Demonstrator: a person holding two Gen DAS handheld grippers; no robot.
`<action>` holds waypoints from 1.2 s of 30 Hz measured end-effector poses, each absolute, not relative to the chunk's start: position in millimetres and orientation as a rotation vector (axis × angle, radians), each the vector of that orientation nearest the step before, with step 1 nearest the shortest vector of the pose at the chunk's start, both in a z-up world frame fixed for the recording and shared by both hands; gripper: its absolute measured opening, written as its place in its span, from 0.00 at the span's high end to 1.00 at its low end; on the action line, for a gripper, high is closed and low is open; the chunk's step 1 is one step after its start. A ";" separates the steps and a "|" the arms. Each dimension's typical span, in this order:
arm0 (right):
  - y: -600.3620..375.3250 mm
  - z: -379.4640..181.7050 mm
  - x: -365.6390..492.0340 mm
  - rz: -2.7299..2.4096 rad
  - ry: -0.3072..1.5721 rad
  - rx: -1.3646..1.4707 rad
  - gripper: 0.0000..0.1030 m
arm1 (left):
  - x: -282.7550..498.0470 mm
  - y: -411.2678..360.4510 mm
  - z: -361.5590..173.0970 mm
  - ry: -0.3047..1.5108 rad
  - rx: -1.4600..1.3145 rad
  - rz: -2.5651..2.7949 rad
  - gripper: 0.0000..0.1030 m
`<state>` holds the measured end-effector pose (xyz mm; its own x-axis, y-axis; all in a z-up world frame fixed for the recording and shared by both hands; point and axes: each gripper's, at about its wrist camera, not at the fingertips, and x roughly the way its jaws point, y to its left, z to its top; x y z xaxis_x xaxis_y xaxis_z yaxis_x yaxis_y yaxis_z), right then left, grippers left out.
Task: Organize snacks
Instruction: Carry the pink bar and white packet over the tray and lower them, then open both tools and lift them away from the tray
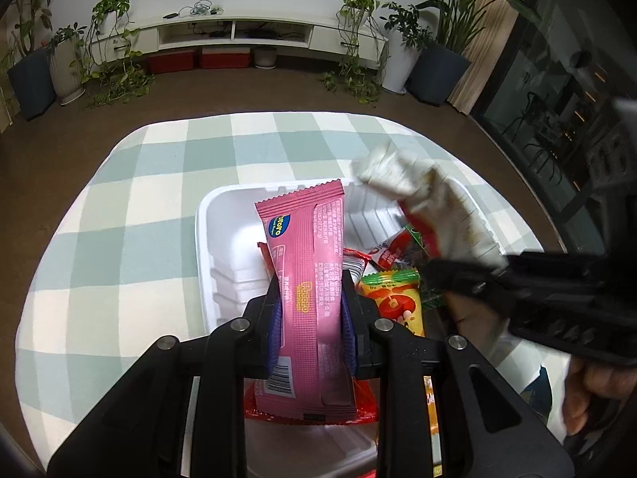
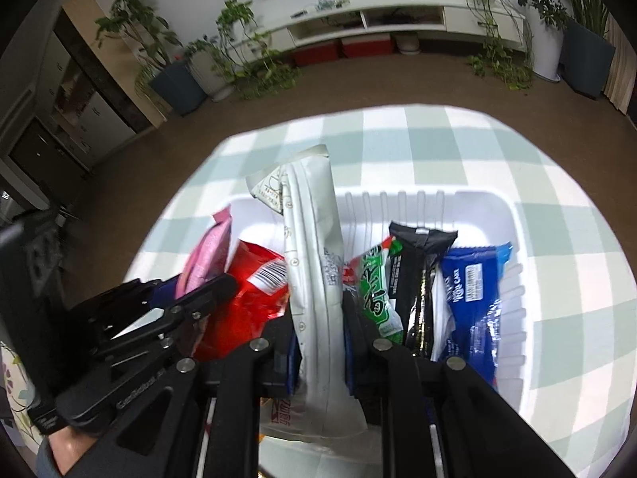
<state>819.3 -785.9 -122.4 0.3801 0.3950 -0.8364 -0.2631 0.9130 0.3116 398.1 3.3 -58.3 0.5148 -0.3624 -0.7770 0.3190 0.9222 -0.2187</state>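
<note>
2 readable labels, pink wrapper [image 1: 306,275] "Petoro", blue packet [image 2: 475,279] "CAKE"

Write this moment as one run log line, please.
left gripper: shut on pink packet | right gripper: shut on white packet | both over white tray
</note>
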 end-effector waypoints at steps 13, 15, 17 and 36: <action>-770.4 -155.6 825.7 0.377 1.138 0.089 0.74 | 410.0 10.6 -87.3 0.980 -0.086 -0.399 0.52; -772.1 -158.1 827.3 0.374 1.141 0.105 0.74 | 409.5 12.8 -85.7 0.976 -0.089 -0.405 0.51; -772.2 -155.9 827.0 0.375 1.137 0.105 0.71 | 406.9 12.8 -83.1 0.976 -0.082 -0.410 0.49; -792.9 -85.3 795.8 0.393 0.975 0.120 0.35 | 351.4 28.7 -31.9 0.864 -0.075 -0.377 0.00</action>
<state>795.8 -792.9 -85.3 0.4973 0.3767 -0.7815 -0.2702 0.9233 0.2731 351.4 28.8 -31.9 0.5882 -0.3532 -0.7275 0.2935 0.9315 -0.2150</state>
